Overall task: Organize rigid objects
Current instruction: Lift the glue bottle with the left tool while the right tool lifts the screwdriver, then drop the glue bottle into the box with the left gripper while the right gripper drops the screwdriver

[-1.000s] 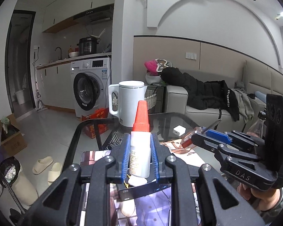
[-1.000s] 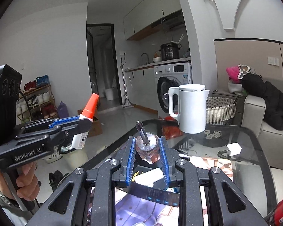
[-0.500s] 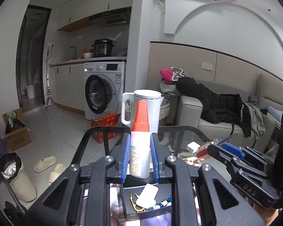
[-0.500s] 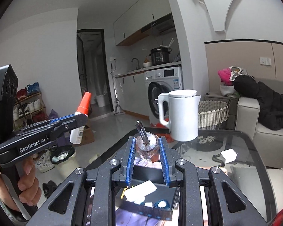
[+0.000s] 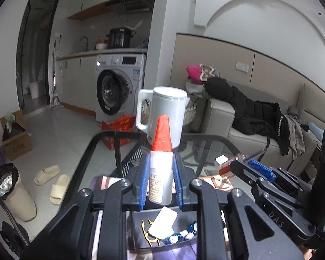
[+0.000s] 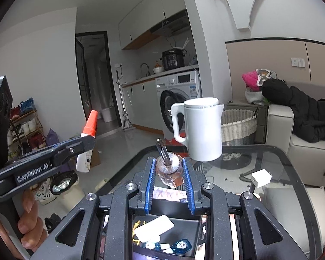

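1. My left hand-held gripper [image 5: 160, 183] is clamped on a small white glue bottle [image 5: 159, 182] with a ribbed orange cap. The blue pads press its body from both sides, so it stands upright in the centre of the left wrist frame, cap up.

2. My right hand-held gripper [image 6: 168, 178] is closed narrowly on a small clear glass bottle [image 6: 169, 170] with amber liquid at its bottom and a dark metal stem poking from the top. It sits between the pads in the middle of the right wrist frame, leaning a little.

3. Both items hang in the air above a dark open tray [image 6: 189, 225] at the bottom centre of each frame. I hold them there, I judge, because the tray is where they belong.

4. The tray already holds a flat white case [image 6: 153, 227], a yellow clip and some blue and white pieces, so free room is mostly on its right side in the right wrist frame.

5. The tray rests on the glass worktop [image 6: 277, 169], over what looks like a printed sheet. A white kettle [image 6: 200, 129] stands at the far edge, upper centre, and a white charger [image 6: 261, 177] lies to the right, both well apart from the tray.

6. In the left wrist frame the right hand-held gripper reaches in from the right edge, near mine, so I would lower one bottle at a time to keep the fingers from knocking together.

7. Glass over a glass worktop is the risk: I want the right bottle down low before the pads let go.
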`<state>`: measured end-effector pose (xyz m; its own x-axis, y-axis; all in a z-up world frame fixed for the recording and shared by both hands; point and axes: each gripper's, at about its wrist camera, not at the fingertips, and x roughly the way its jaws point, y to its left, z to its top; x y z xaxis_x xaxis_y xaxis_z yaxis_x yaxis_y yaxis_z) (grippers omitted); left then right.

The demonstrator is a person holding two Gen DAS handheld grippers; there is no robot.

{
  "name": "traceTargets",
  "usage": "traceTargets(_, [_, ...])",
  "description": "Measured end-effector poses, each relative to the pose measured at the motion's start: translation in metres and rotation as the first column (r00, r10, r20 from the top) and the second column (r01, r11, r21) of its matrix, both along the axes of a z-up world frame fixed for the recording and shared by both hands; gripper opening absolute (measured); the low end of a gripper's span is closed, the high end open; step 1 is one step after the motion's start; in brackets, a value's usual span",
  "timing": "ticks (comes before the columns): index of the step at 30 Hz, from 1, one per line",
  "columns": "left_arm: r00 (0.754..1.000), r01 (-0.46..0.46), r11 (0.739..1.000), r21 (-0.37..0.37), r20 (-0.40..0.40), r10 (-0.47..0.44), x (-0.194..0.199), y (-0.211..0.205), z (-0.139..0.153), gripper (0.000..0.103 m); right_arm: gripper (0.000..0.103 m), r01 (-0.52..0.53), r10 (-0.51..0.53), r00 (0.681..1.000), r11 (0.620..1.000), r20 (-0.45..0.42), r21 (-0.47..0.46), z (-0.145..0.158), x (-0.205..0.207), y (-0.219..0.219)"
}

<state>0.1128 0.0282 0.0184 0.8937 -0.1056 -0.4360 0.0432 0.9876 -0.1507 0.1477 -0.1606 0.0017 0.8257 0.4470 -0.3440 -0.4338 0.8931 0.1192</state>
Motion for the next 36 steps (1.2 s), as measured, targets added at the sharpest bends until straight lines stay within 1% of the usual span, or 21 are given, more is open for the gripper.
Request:
traceTargets(2, [0.998, 0.013, 1.0, -0.018, -0.055, -0.014, 0.008, 0.001, -0.007, 0.019, 0.024, 0.0, -0.001, 0.999, 1.0, -0.036, -0.01, -0.004, 0.008, 0.0])
traceTargets(4, [0.992, 0.027, 0.999, -0.018, -0.124, -0.029, 0.019, -0.003, -0.016, 0.019, 0.024, -0.011, 0.008, 0.994, 0.999, -0.104, -0.032, -0.011, 0.018, 0.003])
traceTargets(8, [0.963, 0.054, 0.999, 0.002, -0.266, -0.052, 0.037, -0.013, -0.039, 0.019, 0.024, -0.029, 0.011, 0.976, 0.996, -0.217, -0.079, -0.03, 0.033, 0.009])
traceTargets(10, [0.94, 0.058, 0.998, -0.001, -0.337, -0.055, 0.046, -0.017, -0.052, 0.019, 0.024, -0.041, 0.015, 0.964, 0.995, -0.266, -0.095, -0.04, 0.039, 0.012])
traceTargets(13, [0.91, 0.06, 0.998, 0.012, -0.411, -0.05, 0.054, -0.023, -0.067, 0.019, 0.024, -0.056, 0.012, 0.942, 0.991, -0.336, -0.12, -0.053, 0.048, 0.017])
traceTargets(15, [0.888, 0.07, 0.997, 0.027, -0.456, -0.05, 0.06, -0.028, -0.076, 0.019, 0.024, -0.078, 0.015, 0.907, 0.988, -0.42, -0.132, -0.067, 0.056, 0.019])
traceTargets(17, [0.863, 0.086, 0.996, 0.034, -0.501, -0.057, 0.064, -0.032, -0.086, 0.019, 0.024, -0.086, 0.014, 0.875, 0.988, -0.484, -0.126, -0.081, 0.062, 0.018])
traceTargets(18, [0.85, 0.095, 0.995, 0.037, -0.522, -0.061, 0.066, -0.035, -0.09, 0.019, 0.024, -0.09, 0.01, 0.863, 0.987, -0.505, -0.133, -0.088, 0.062, 0.018])
traceTargets(20, [0.824, 0.105, 0.994, 0.042, -0.563, -0.063, 0.068, -0.038, -0.101, 0.019, 0.024, -0.099, 0.004, 0.849, 0.984, -0.528, -0.151, -0.097, 0.065, 0.019])
traceTargets(24, [0.788, 0.126, 0.991, 0.041, -0.611, -0.075, 0.072, -0.045, -0.115, 0.019, 0.024, -0.116, 0.004, 0.823, 0.98, -0.568, -0.161, -0.108, 0.067, 0.019])
traceTargets(25, [0.785, 0.127, 0.991, 0.043, -0.615, -0.074, 0.073, -0.046, -0.117, 0.019, 0.024, -0.123, 0.005, 0.817, 0.979, -0.577, -0.165, -0.111, 0.068, 0.02])
traceTargets(29, [0.769, 0.128, 0.99, 0.051, -0.636, -0.067, 0.075, -0.044, -0.123, 0.019, 0.024, -0.139, 0.011, 0.815, 0.974, -0.58, -0.177, -0.114, 0.066, 0.023])
traceTargets(33, [0.768, 0.126, 0.99, 0.058, -0.638, -0.061, 0.073, -0.043, -0.125, 0.019, 0.024, -0.15, 0.016, 0.813, 0.972, -0.582, -0.182, -0.115, 0.067, 0.025])
traceTargets(36, [0.767, 0.126, 0.991, 0.041, -0.637, -0.071, 0.072, -0.041, -0.125, 0.019, 0.024, -0.15, 0.015, 0.813, 0.971, -0.582, -0.184, -0.114, 0.066, 0.026])
